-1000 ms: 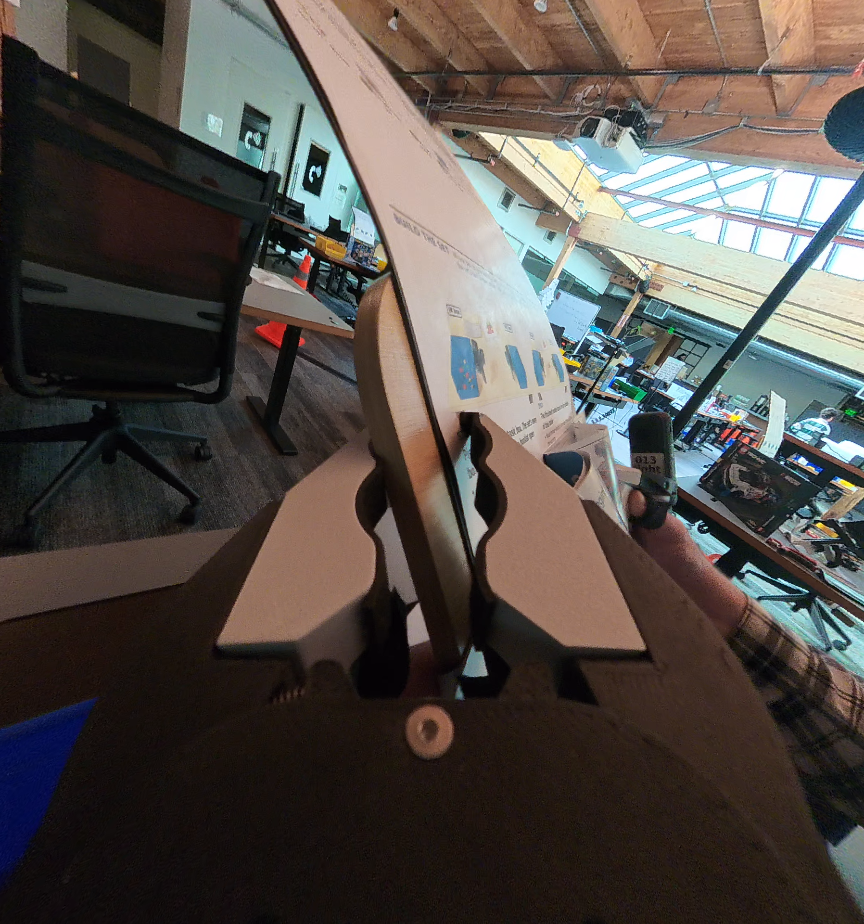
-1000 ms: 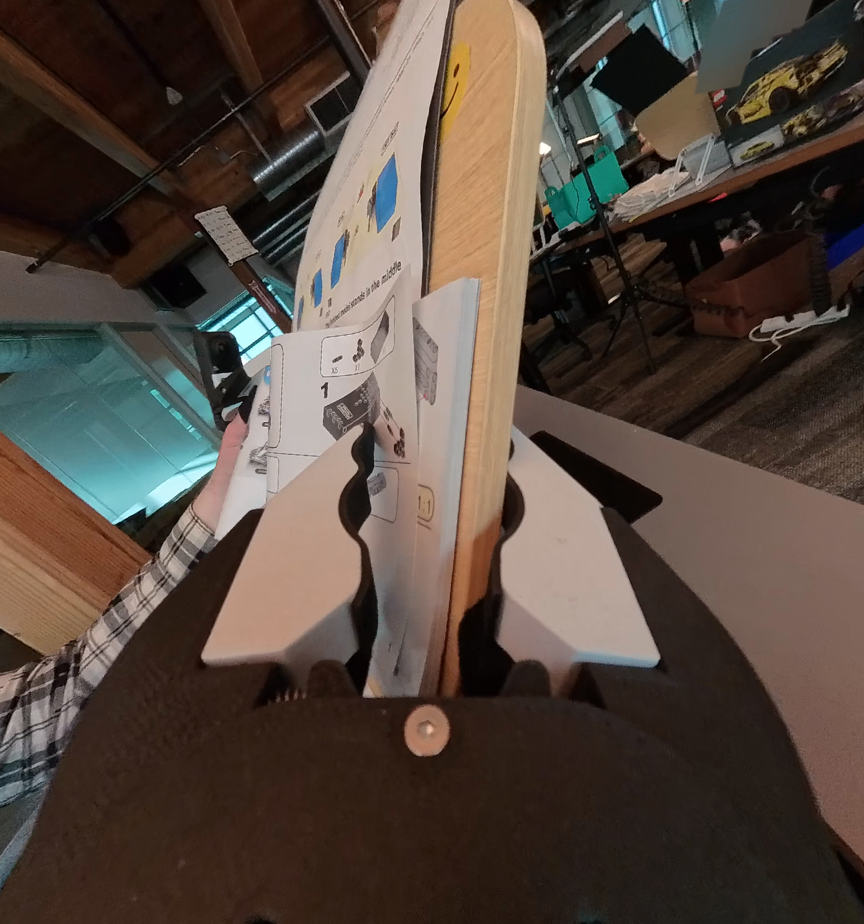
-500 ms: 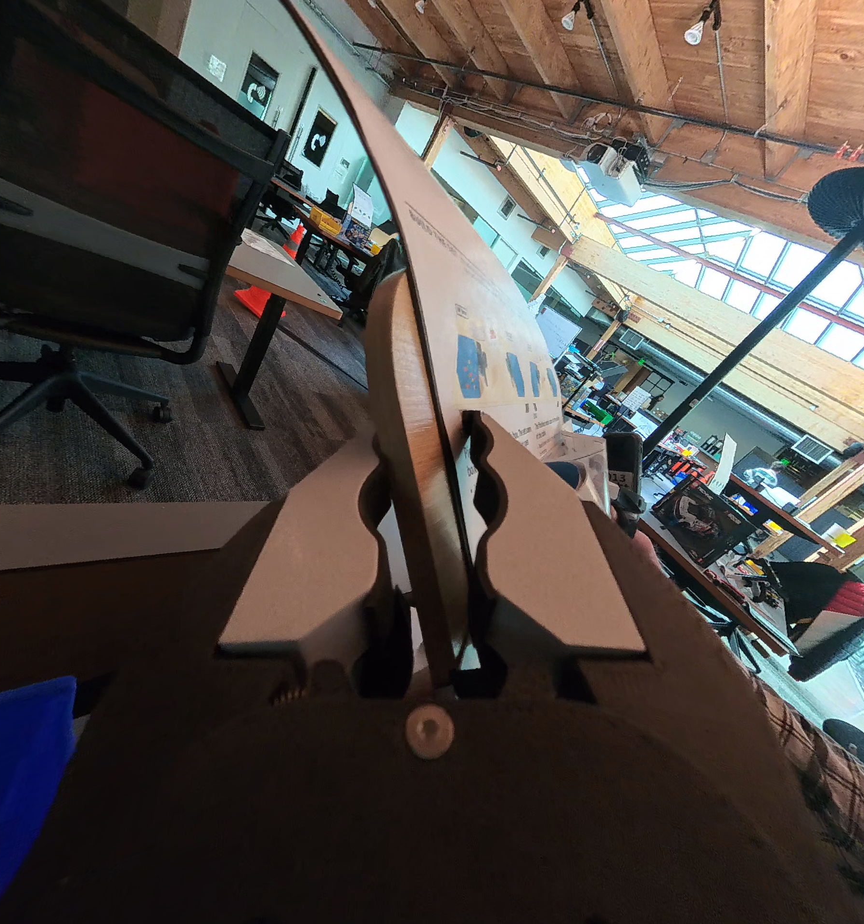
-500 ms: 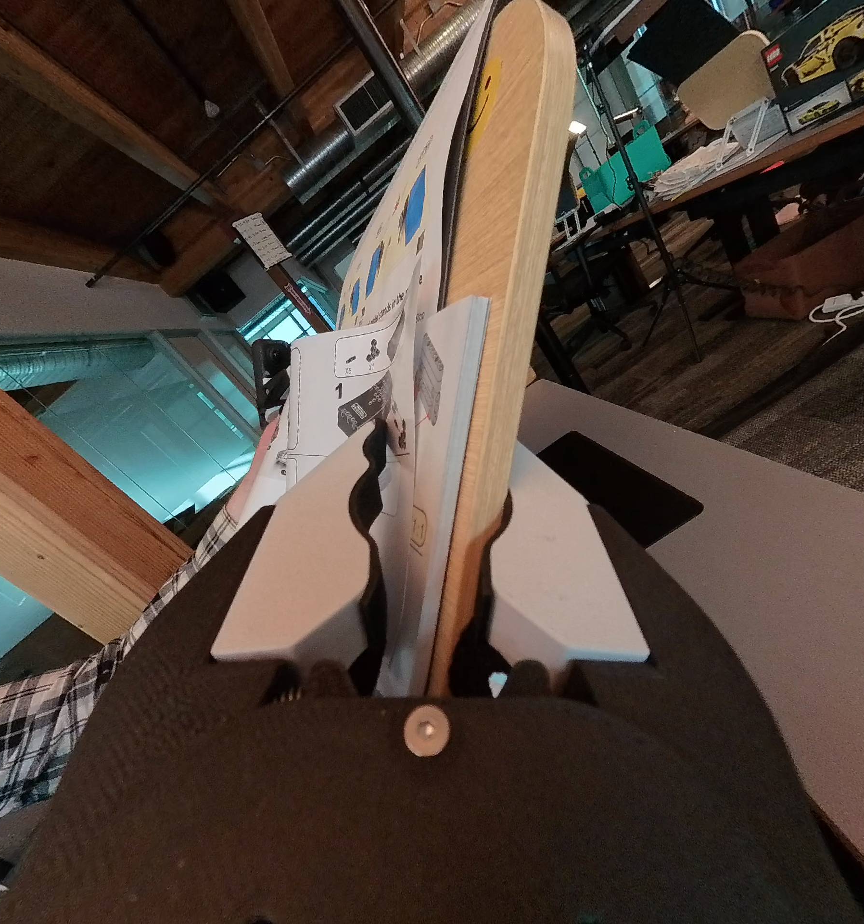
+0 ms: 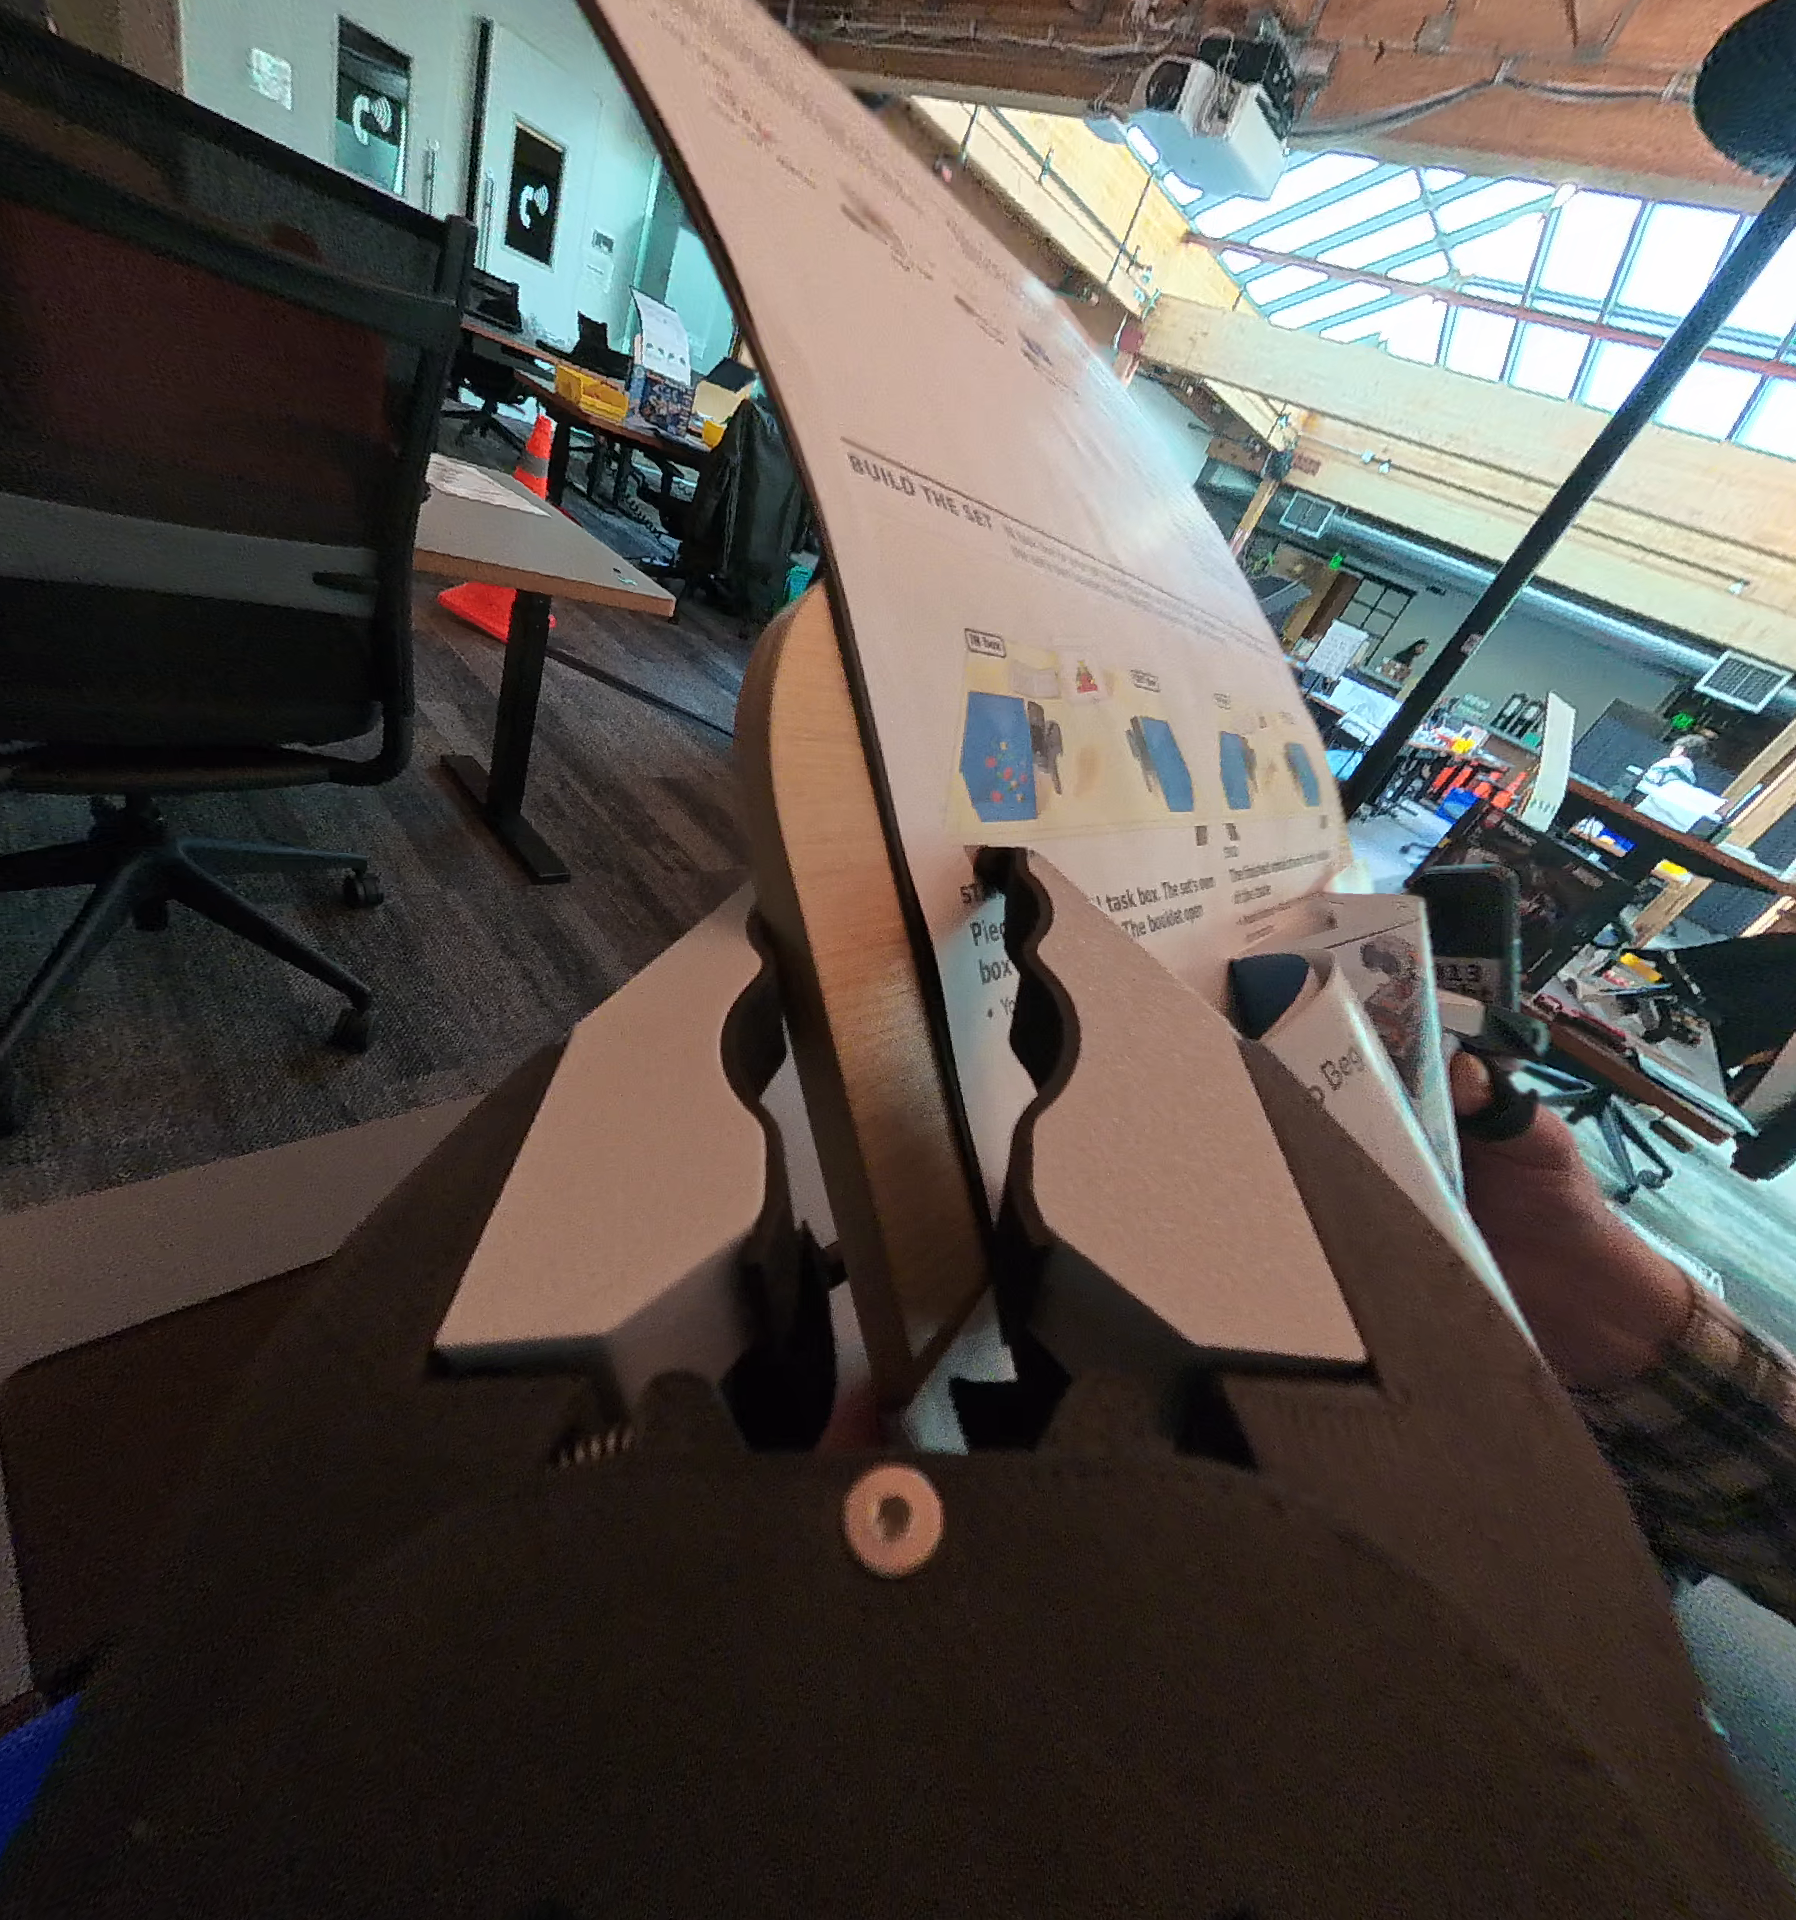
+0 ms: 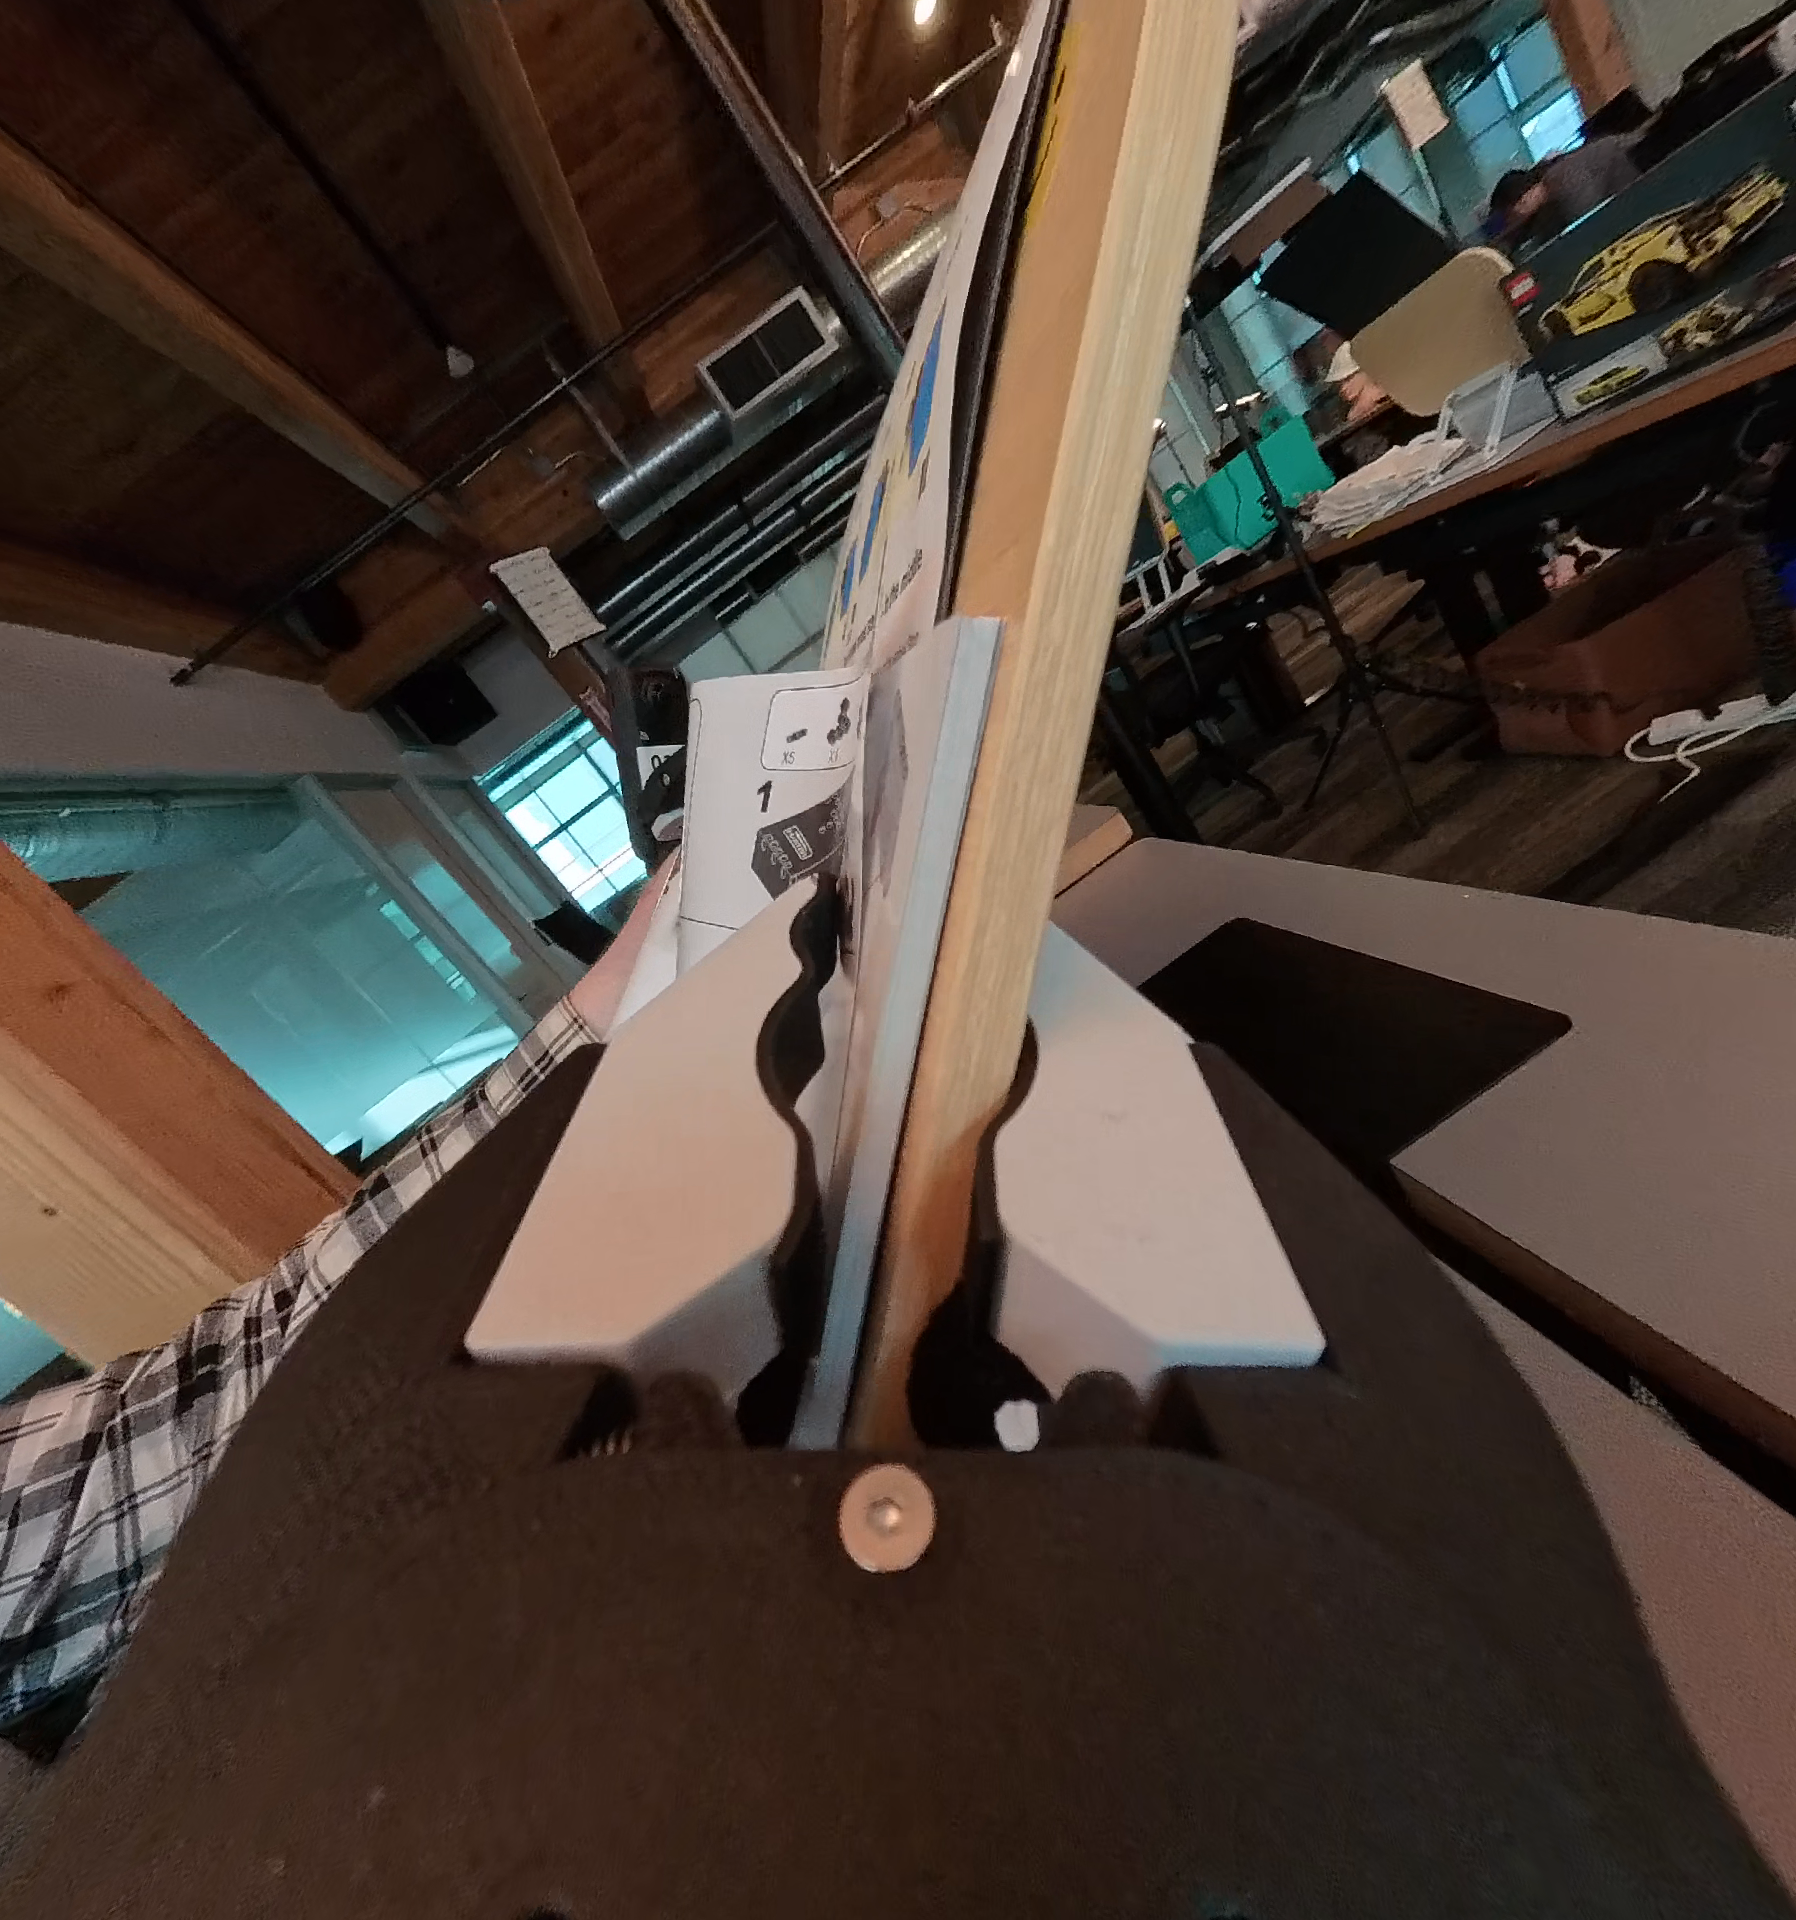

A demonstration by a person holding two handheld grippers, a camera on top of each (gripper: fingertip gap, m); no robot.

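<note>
Tools in both your hands, left tool and right tool, are clamped on opposite edges of one wooden board, raised edge-on above the grey worktop, long axis running away, printed sheet and booklet on its face.

A thin light-wood board, rounded at its end, stands on edge and nearly upright, clamped from both sides. A white printed instruction sheet lies flat against one face, and a white stapled booklet is pressed against that same side.
</note>
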